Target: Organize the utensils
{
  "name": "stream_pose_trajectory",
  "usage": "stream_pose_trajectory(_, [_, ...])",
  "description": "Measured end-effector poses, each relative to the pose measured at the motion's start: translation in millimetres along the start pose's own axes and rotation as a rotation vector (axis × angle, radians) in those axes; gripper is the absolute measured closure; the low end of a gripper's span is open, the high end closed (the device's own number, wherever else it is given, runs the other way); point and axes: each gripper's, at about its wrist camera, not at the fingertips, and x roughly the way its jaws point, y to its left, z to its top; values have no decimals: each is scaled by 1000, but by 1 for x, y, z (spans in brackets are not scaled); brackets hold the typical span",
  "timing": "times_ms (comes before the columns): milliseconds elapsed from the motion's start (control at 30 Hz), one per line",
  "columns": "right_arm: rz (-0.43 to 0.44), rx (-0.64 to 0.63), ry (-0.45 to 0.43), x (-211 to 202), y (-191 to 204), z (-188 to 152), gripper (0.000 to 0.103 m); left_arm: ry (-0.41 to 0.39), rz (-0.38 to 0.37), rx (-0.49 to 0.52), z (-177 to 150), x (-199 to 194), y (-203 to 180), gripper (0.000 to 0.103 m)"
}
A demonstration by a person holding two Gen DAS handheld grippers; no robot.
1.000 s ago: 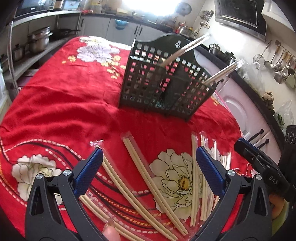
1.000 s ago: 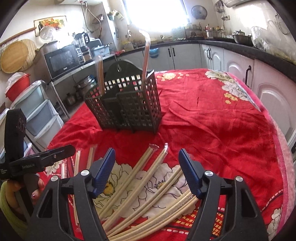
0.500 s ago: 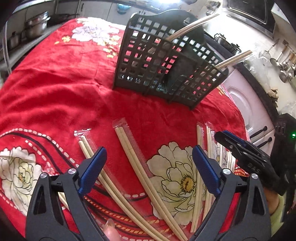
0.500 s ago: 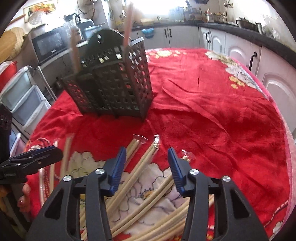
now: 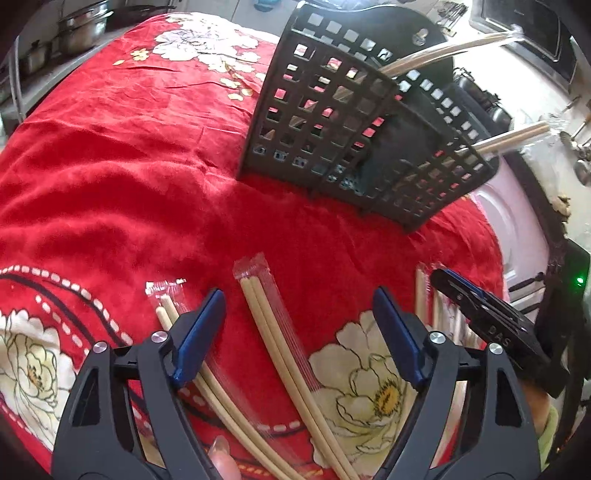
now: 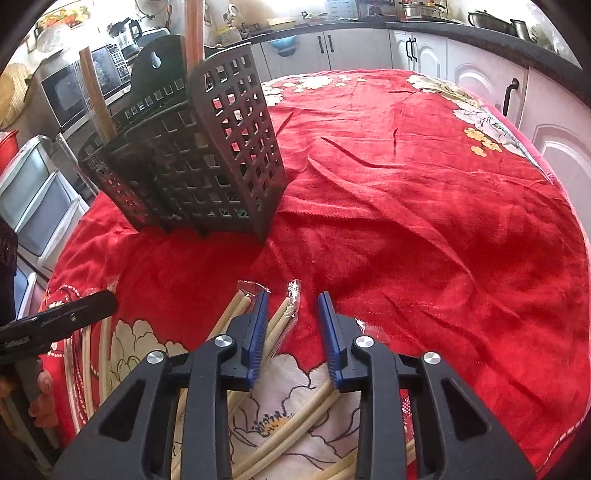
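A red floral tablecloth [image 5: 129, 177] covers the table in a kitchen with white cabinets [image 6: 424, 55]. Wrapped pale chopsticks [image 5: 280, 347] lie near a black lattice caddy [image 5: 332, 122]. Left gripper [image 5: 299, 325] closing, straddling 1 pair; right gripper [image 6: 291, 321] narrowing around another, not yet pinching.

The tablecloth [image 6: 424, 206] is red woven cloth, matt and creased. The utensil caddy [image 5: 332, 122] is dark matt plastic lattice. Pale smooth wooden chopsticks [image 5: 280, 343] lie in glossy clear plastic sleeves. Far left, steel pots [image 5: 81, 29] shine.
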Motion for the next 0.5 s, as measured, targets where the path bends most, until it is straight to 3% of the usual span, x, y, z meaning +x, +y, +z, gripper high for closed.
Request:
stream_pose_trajectory(233, [2, -1, 0, 4, -1, 2, 90, -8, 70, 33, 8, 8, -6, 37])
stream_pose_trajectory(400, [23, 26, -17, -1, -3, 0, 95, -21, 129, 66, 10, 10, -9, 51])
stream_pose_trajectory(500, [51, 39, -30, -8, -2, -2, 96, -35, 169, 81, 10, 9, -10, 66])
